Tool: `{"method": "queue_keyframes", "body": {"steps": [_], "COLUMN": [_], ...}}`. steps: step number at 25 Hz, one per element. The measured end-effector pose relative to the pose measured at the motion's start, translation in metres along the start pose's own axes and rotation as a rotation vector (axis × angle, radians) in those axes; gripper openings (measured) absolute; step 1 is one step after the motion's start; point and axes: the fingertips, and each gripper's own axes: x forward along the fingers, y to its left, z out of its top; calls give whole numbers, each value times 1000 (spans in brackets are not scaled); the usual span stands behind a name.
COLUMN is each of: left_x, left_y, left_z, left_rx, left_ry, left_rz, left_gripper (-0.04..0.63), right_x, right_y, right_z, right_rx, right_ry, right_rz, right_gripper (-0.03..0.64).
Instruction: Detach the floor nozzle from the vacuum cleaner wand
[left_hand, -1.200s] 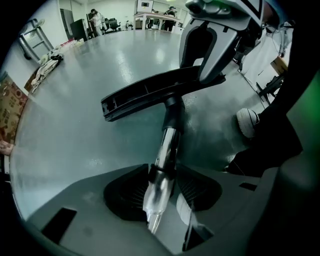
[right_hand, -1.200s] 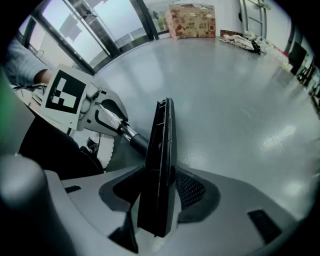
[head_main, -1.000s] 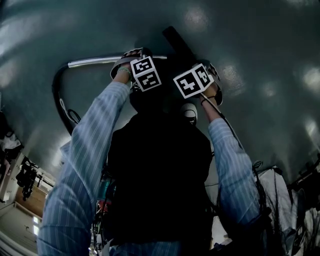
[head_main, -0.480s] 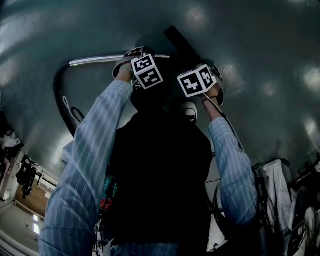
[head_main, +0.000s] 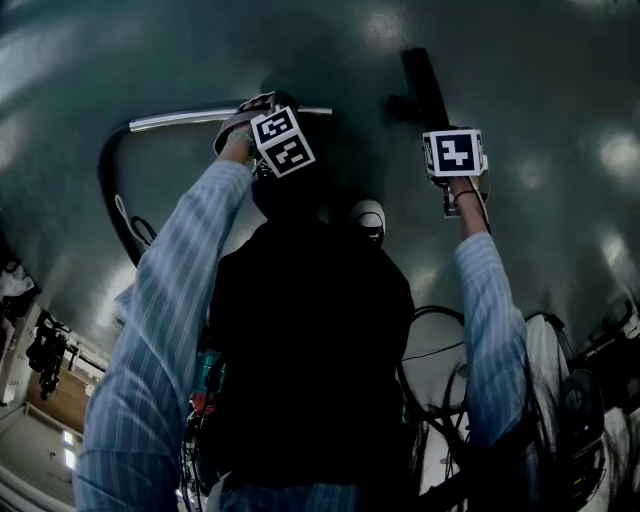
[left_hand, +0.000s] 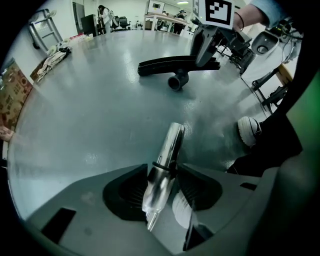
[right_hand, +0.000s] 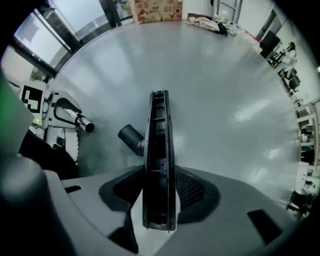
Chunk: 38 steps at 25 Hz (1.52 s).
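Observation:
The chrome wand (head_main: 225, 119) runs across the floor's far side, its free end bare. My left gripper (head_main: 255, 108) is shut on the wand (left_hand: 170, 145); its jaws have just been opening a little, and the tube still sits between both pads. The black floor nozzle (head_main: 420, 85) is apart from the wand, off to the right, with my right gripper (head_main: 438, 122) shut on it. In the right gripper view the nozzle (right_hand: 159, 130) stands edge-on between the pads, its round neck (right_hand: 130, 136) pointing left toward the wand's open end (right_hand: 84, 123).
A black hose (head_main: 108, 185) curves from the wand's left end back toward the person. A white shoe (head_main: 368, 218) stands on the grey floor (head_main: 560, 90) between the arms. Cables and gear (head_main: 560, 400) lie at lower right. Cardboard boxes (right_hand: 155, 9) line the far wall.
My right gripper has swung to the right with the nozzle, which has come away from the wand's end and turned more upright in the picture. The left gripper and wand have stayed put.

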Motion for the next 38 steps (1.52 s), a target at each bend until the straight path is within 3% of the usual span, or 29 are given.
{"method": "queue_keyframes", "body": {"steps": [5,13,19,23,29,35,38], "left_x": [-26,-120,-196,-251,-329,-426,-469], "left_y": [-6,1,-15,-41,-65,-104,-113], "left_z": [13,15,53,50,71,89,102], "left_rx": [-55,-212,-312,-386,-478,-640,-682], "left_ry": [-54,-118,-163,-203,-351,-450,-524], "left_rz": [-14,12,6,-36,-41,-77,-73], "left_gripper": [179,179,179,179,179,179,178], "right_x": [-15,-107,-200,-263,-339,-438,-474], "right_y": [17,67,53,75,105,142,156], "right_z": [3,11,25,32,33,-9,-20], "right_rx": [40,96,214,295,386,422,470], "right_ry": [17,-76,-229,-325,-378,-405,-416], "right_rz": [104,216,308,359,449,534,606], "right_gripper": [201,201,198,189,189,183,183]}}
